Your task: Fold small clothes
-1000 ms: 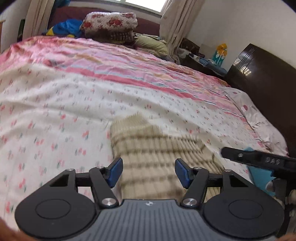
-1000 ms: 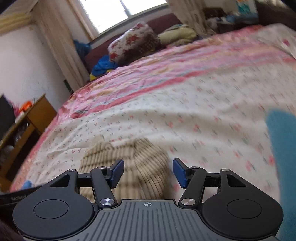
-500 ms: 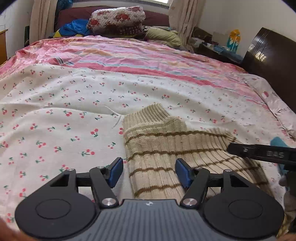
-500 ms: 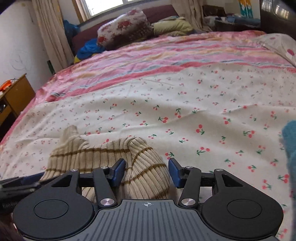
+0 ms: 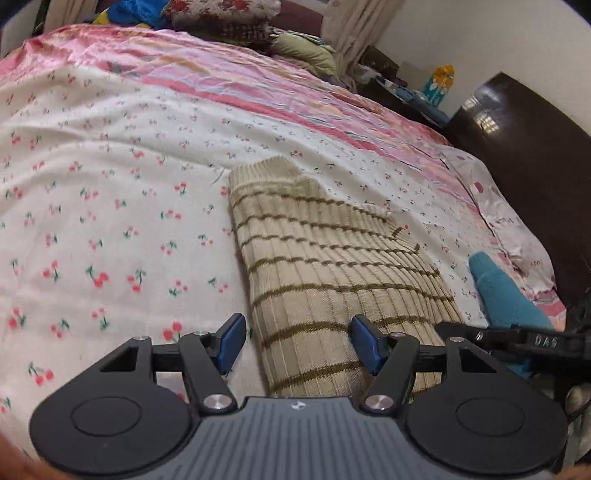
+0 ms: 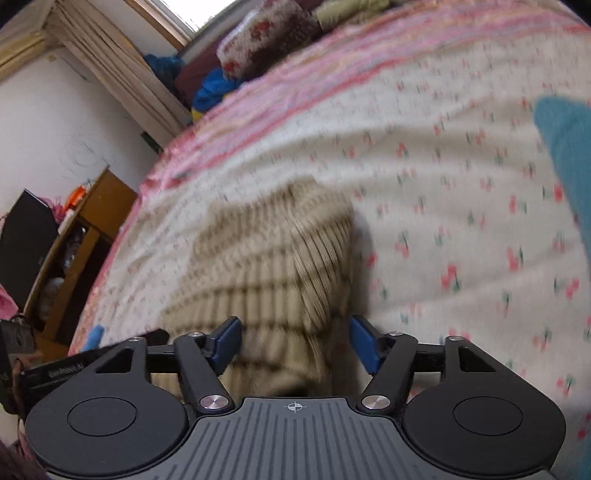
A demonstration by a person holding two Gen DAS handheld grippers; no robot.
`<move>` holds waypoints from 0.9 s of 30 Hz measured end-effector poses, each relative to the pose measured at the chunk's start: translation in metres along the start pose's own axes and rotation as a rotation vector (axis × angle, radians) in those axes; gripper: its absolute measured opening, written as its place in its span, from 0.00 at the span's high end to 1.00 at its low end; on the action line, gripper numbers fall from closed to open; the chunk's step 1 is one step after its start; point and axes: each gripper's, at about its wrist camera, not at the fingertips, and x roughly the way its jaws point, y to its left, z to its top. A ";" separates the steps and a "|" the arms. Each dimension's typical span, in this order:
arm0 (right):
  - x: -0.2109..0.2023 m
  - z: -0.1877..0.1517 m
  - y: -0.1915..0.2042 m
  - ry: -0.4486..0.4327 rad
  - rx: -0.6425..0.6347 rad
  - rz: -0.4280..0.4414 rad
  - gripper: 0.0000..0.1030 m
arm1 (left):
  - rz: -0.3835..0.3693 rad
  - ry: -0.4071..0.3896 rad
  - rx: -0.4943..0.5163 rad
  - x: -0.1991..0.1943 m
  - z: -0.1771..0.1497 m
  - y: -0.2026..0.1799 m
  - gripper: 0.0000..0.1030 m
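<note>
A beige ribbed knit garment with brown stripes [image 5: 325,273] lies folded on the cherry-print bedsheet [image 5: 110,221]. My left gripper [image 5: 297,343] is open, its blue pads just above the garment's near left edge. My right gripper [image 6: 295,345] is open over the garment's near right part [image 6: 266,266]; that view is blurred. Neither gripper holds anything. The right gripper's black body shows at the right edge of the left wrist view [image 5: 517,338].
A teal cloth [image 5: 506,299] lies right of the garment, also in the right wrist view [image 6: 565,147]. Pillows and bedding [image 5: 221,14] are piled at the far end. A dark headboard [image 5: 535,166] stands right. A wooden cabinet [image 6: 74,251] stands left of the bed.
Both grippers have tilted and shifted; the right view swung and blurred, and its jaws opened wider. The garment stays flat on the bed.
</note>
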 end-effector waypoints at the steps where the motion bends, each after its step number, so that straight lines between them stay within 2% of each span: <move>1: 0.001 -0.001 -0.003 -0.005 0.025 0.021 0.33 | -0.013 0.000 -0.030 0.001 -0.001 0.003 0.34; 3: 0.003 -0.001 -0.008 -0.002 0.067 0.071 0.31 | -0.036 0.007 -0.066 0.002 -0.002 0.008 0.34; 6: 0.005 0.001 -0.016 0.012 0.119 0.144 0.31 | -0.072 0.013 -0.065 0.000 -0.004 0.011 0.34; 10: 0.011 0.004 -0.028 0.017 0.162 0.188 0.32 | -0.105 0.030 -0.053 0.008 -0.005 0.009 0.33; 14: 0.023 0.008 -0.017 0.010 0.141 0.191 0.29 | -0.120 0.038 -0.049 0.023 -0.006 0.002 0.22; 17: 0.031 0.009 -0.006 0.003 0.113 0.163 0.30 | -0.121 0.034 -0.040 0.027 -0.007 -0.001 0.20; 19: 0.031 0.007 0.000 -0.007 0.091 0.138 0.35 | -0.121 0.031 -0.030 0.025 -0.009 -0.005 0.24; 21: 0.029 0.003 0.002 -0.003 0.090 0.143 0.51 | -0.132 0.034 -0.007 0.019 -0.011 -0.009 0.33; 23: 0.026 -0.001 0.001 0.004 0.109 0.161 0.59 | -0.149 0.041 0.011 0.011 -0.013 -0.011 0.39; 27: 0.003 -0.014 0.010 0.011 0.082 0.172 0.64 | -0.191 0.058 0.023 -0.016 -0.021 -0.014 0.44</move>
